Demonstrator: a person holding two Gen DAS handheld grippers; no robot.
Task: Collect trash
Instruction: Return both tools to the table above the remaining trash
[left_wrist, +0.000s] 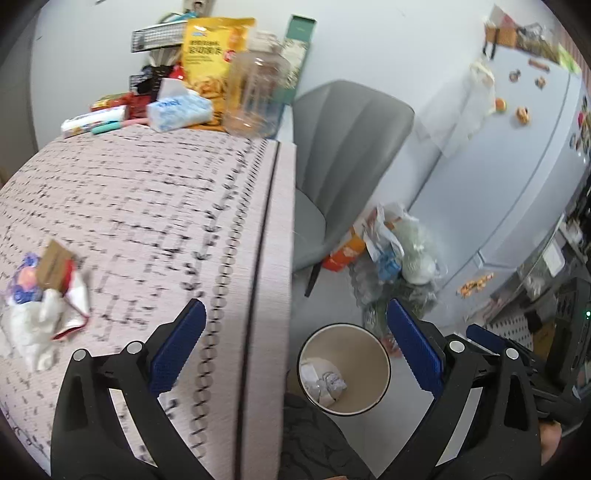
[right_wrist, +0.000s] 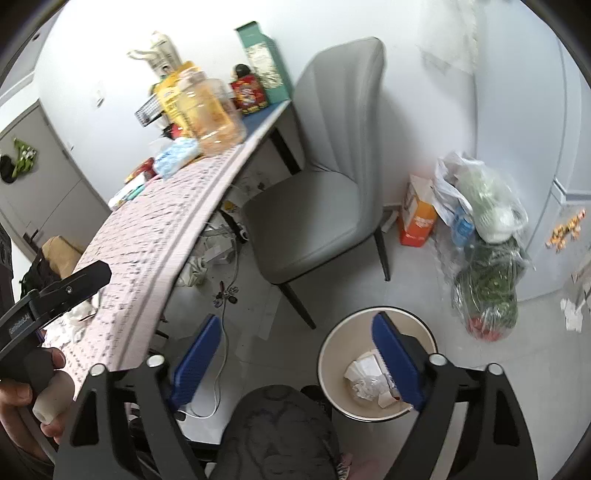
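A pile of trash (left_wrist: 42, 295), crumpled white tissue, a red-and-white wrapper and a brown card, lies on the patterned tablecloth (left_wrist: 147, 206) at the left. My left gripper (left_wrist: 295, 332) is open and empty, above the table's right edge, right of the pile. A beige trash bin (left_wrist: 345, 402) with crumpled paper inside stands on the floor below it. In the right wrist view my right gripper (right_wrist: 295, 350) is open and empty above the floor, its right finger over the bin (right_wrist: 332, 354). The left gripper (right_wrist: 70, 288) shows at the left edge there.
A grey chair (right_wrist: 314, 206) stands beside the table. Snack bags, a tissue box (left_wrist: 179, 110) and a clear jar (left_wrist: 255, 96) crowd the table's far end. Plastic bags of vegetables (right_wrist: 484, 258) and an orange carton (right_wrist: 417, 218) sit on the floor by the fridge (left_wrist: 517, 147).
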